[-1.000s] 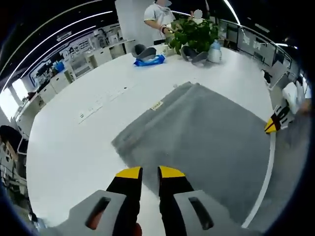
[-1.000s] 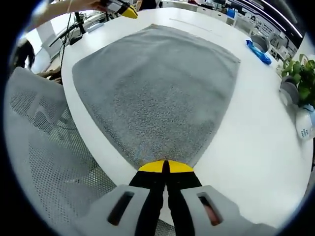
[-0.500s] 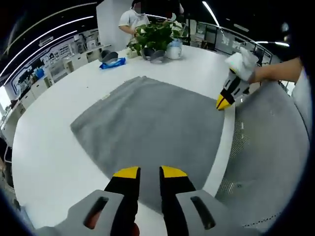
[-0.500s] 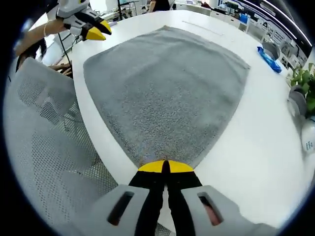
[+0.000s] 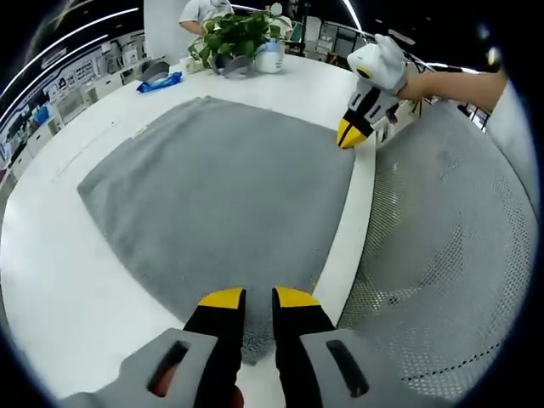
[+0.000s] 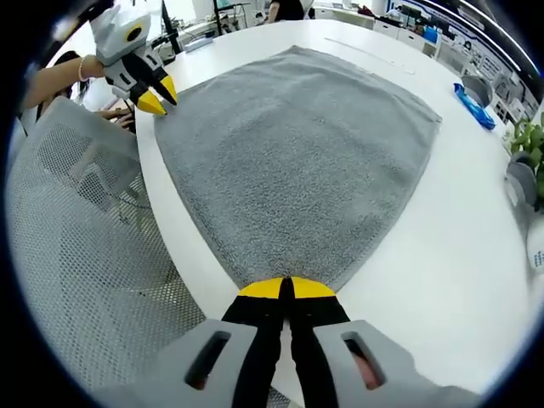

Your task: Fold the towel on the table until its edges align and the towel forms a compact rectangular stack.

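The grey towel (image 6: 297,153) lies flat on the white table (image 6: 442,238). The right gripper (image 6: 285,289) pinches its near corner with jaws closed. The left gripper (image 5: 259,297), jaws slightly apart, hovers at another corner.

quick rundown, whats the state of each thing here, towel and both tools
towel: spread flat on the table, one layer, not yet folded
table: white, towel lying near its edge
left tool: jaws slightly apart, over the towel's near corner
right tool: jaws closed at the towel's other near corner; a grip on it cannot be confirmed
plant: upright at the table's far side
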`<action>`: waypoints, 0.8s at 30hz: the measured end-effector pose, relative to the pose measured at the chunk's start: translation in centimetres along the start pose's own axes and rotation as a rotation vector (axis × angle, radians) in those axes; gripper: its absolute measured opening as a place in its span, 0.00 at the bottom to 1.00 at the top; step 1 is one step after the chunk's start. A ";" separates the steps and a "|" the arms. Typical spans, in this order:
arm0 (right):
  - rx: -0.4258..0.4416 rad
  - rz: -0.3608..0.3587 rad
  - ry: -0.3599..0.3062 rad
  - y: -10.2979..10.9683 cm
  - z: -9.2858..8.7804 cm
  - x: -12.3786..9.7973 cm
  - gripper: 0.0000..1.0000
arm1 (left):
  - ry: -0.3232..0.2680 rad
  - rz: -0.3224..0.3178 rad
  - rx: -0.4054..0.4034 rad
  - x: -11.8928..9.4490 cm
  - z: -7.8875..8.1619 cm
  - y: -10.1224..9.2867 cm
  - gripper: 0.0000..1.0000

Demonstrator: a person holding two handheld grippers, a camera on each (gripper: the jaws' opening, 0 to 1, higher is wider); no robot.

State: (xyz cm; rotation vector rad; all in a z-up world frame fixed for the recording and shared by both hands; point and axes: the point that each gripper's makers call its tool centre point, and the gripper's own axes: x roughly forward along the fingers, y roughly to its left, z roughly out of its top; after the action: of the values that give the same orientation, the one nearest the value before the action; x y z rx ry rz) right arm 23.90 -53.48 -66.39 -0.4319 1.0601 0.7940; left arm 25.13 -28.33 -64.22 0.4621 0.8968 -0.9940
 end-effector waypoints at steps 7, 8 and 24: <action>0.034 -0.006 -0.017 0.0 0.0 0.0 0.00 | 0.062 0.028 -0.042 0.4 -1.8 0.2 0.09; 0.037 -0.006 -0.014 -0.1 0.0 0.0 0.00 | 0.077 0.034 -0.038 0.4 -2.2 0.2 0.08; -0.008 0.132 0.021 0.0 0.1 0.0 0.00 | 0.054 -0.069 0.034 0.4 -2.0 -0.2 0.08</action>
State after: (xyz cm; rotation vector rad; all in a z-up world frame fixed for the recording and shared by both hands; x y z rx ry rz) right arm 23.97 -53.46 -66.33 -0.3807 1.1138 0.9127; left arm 24.19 -27.27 -65.68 0.4912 0.9507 -1.0649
